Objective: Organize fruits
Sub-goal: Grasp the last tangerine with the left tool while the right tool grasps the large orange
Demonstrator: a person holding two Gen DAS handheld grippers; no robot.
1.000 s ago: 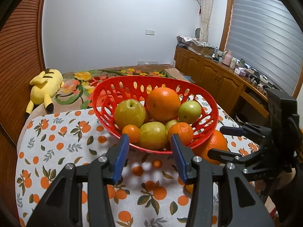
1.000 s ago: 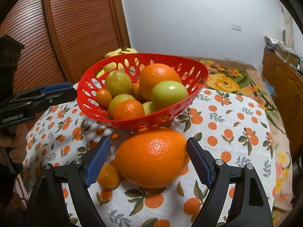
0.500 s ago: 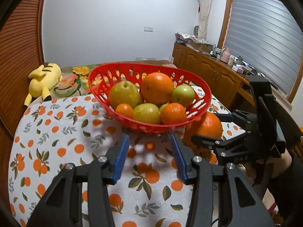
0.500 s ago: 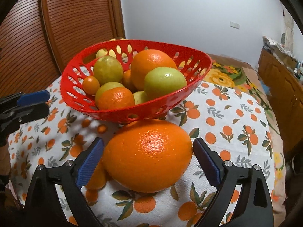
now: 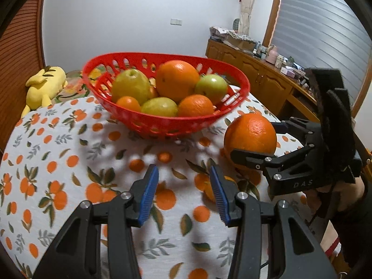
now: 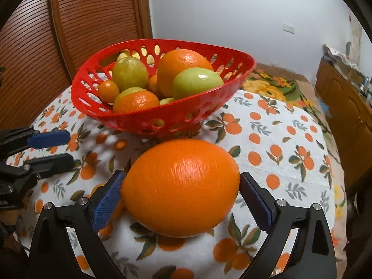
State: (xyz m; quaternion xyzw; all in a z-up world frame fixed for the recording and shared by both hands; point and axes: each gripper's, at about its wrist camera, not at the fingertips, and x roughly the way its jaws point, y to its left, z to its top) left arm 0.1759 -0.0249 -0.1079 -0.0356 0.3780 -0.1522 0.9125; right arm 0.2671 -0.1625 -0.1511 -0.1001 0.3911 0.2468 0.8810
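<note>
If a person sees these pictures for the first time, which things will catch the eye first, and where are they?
First comes the big orange, filling the foreground of the right wrist view between the fingers of the right gripper, which are closed on it. Behind it stands the red basket on the orange-print tablecloth, piled with oranges and green apples. The left gripper hangs open and empty over the cloth, and a yellow plush toy lies at far left.

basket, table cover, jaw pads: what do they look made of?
Red basket: looks like moulded plastic, glossy, with oval cut-outs in the wall.
Tablecloth: soft matte fabric, probably woven or fleecy, printed with oranges and leaves.
Pads of the right gripper: blue, fine grid texture, probably rubber or textured plastic; jaws are black hard plastic with metal screws.
</note>
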